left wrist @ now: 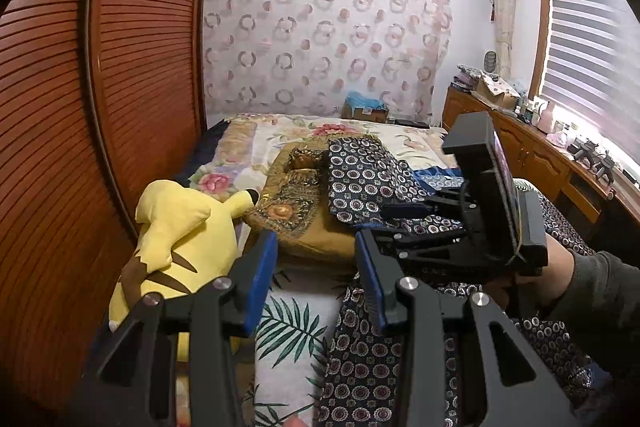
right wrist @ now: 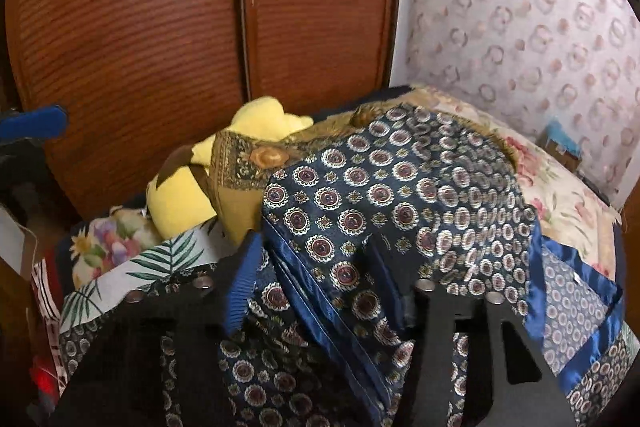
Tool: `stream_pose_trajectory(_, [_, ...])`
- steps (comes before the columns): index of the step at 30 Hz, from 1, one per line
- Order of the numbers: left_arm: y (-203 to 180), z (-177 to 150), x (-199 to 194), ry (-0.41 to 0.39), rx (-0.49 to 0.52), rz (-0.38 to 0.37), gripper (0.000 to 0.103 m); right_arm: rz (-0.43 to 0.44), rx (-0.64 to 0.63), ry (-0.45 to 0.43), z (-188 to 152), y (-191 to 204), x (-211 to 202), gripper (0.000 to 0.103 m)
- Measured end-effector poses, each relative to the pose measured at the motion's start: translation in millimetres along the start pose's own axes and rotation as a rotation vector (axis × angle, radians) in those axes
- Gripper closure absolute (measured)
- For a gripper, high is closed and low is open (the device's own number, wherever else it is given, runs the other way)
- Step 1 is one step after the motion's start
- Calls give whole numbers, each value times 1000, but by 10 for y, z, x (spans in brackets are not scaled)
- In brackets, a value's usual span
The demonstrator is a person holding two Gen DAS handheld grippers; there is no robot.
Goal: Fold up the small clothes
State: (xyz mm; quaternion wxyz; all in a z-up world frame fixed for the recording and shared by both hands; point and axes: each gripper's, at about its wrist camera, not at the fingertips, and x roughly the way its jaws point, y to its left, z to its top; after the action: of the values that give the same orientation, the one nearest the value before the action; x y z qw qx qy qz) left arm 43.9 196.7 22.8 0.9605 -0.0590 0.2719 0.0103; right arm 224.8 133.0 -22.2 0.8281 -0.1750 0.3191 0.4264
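Note:
A navy garment with a round medallion print and blue satin trim [right wrist: 400, 195] lies on the bed, partly folded over a mustard patterned cloth [left wrist: 296, 211]. It also shows in the left wrist view [left wrist: 368, 179]. My left gripper [left wrist: 316, 275] is open and empty, raised above the bed's near edge, left of the navy cloth. My right gripper [right wrist: 316, 275] is open, its fingers spread over a fold of the navy garment; the right finger is partly hidden under the cloth. In the left wrist view the right gripper's black body [left wrist: 480, 211] is held low over the garment.
A yellow plush toy [left wrist: 180, 227] lies at the bed's left edge by the wooden louvred wardrobe [left wrist: 100, 107]. A palm-leaf sheet [left wrist: 296, 331] and floral bedding [left wrist: 360, 135] cover the bed. A wooden cabinet [left wrist: 540, 155] with clutter stands at the right under the window.

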Motion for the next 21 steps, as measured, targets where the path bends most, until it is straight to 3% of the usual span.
stream_pose_trajectory(1, [-3, -11, 6, 1, 0, -1, 64, -10, -13, 12, 4, 10, 35, 63])
stream_pose_trajectory(3, [-6, -23, 18, 2, 1, -4, 64, -26, -34, 17, -10, 32, 43, 84])
stream_pose_trajectory(5, [-4, -46, 39, 4, 0, -6, 64, -16, -34, 10, -11, 16, 26, 89])
stream_pose_trajectory(10, [-81, -96, 122, 12, 8, -7, 64, 22, 38, -60, 44, -166, -207, 93])
stream_pose_trajectory(21, [-339, -134, 299, 19, 39, -28, 64, -72, 149, -113, 117, -747, -476, 95])
